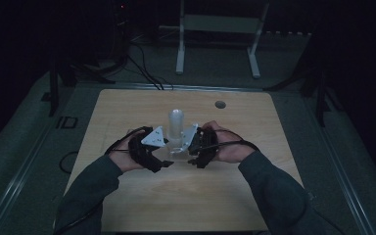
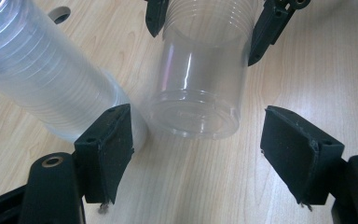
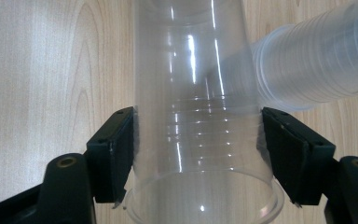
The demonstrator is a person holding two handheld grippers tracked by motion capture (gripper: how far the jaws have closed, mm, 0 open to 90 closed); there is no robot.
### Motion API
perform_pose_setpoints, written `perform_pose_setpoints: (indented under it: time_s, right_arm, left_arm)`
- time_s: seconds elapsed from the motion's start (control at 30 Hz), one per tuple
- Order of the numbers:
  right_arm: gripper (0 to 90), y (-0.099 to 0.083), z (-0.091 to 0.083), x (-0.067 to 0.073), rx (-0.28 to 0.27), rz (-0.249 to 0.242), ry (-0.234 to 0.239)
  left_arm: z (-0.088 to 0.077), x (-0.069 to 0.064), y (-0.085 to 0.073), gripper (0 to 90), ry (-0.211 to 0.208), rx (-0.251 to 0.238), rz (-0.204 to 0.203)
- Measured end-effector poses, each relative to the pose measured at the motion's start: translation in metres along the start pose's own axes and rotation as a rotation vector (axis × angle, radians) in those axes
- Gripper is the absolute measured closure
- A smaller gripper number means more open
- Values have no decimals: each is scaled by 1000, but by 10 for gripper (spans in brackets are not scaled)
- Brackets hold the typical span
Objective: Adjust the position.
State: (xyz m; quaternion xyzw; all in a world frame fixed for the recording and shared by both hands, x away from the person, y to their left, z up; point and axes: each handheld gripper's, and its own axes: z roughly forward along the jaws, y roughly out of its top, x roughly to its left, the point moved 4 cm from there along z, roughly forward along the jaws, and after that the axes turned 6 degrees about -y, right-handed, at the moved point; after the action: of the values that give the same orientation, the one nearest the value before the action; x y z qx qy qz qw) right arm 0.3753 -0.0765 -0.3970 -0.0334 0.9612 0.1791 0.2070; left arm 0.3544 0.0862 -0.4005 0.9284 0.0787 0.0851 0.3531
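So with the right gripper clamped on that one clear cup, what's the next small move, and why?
Probably lift the clear cup clear of the table: the right gripper already pinches it near the rim, while the left gripper is open and the cup stack stands apart beside it.

No readable text, brand, number or sign in any of the 3 views. Clear plastic cup point(image 3: 200, 140): bare walls, ribbing only, no print. Stack of cups point(image 2: 42, 70) just beside it: no print either. Wooden worktop point(image 1: 127, 205) under the cup: plain grain, no label. Floor left of the worktop: a faint pale mark point(image 1: 66, 122), too dim and small to read as letters.
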Motion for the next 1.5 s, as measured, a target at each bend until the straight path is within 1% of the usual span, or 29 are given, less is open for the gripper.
perform_pose_setpoints:
  time_s: [0.07, 0.13, 0.3, 0.77, 0.83, 0.9, 1.0, 1.07, 1.13, 1.17, 1.4, 1.5]
  right_arm:
    - [295, 1, 1, 0, 8, -11, -1]
    - [294, 2, 2, 0, 12, -12, -2]
    - [295, 3, 2, 0, 14, -16, -3]
    - [296, 4, 4, 1, 37, -22, -12]
    - [310, 4, 4, 2, 45, -26, -17]
    - [310, 6, 5, 3, 39, -29, -16]
    - [310, 6, 5, 4, 42, -35, -16]
    - [310, 7, 5, 3, 44, -37, -17]
    - [310, 7, 4, 4, 43, -38, -18]
    - [310, 7, 4, 4, 44, -31, -13]
    - [309, 9, 3, 5, 34, -37, -18]
    - [309, 10, 2, 6, 32, -44, -18]
  left_arm:
    - [1, 0, 1, 252, 3, 11, 6]
    - [2, 0, 2, 253, 11, 26, 12]
    - [5, 0, 4, 249, 11, 57, 26]
    - [10, 0, 8, 250, 13, 117, 48]
    - [11, 0, 8, 250, 16, 134, 56]
    - [13, 0, 8, 250, 11, 140, 57]
    - [15, 0, 9, 250, 15, 149, 60]
    - [16, 1, 10, 250, 13, 171, 77]
    - [17, 2, 10, 250, 21, 174, 81]
    - [17, 2, 11, 250, 17, 174, 83]
    - [19, 3, 10, 262, 16, 182, 87]
    - [19, 5, 9, 291, 9, 191, 98]
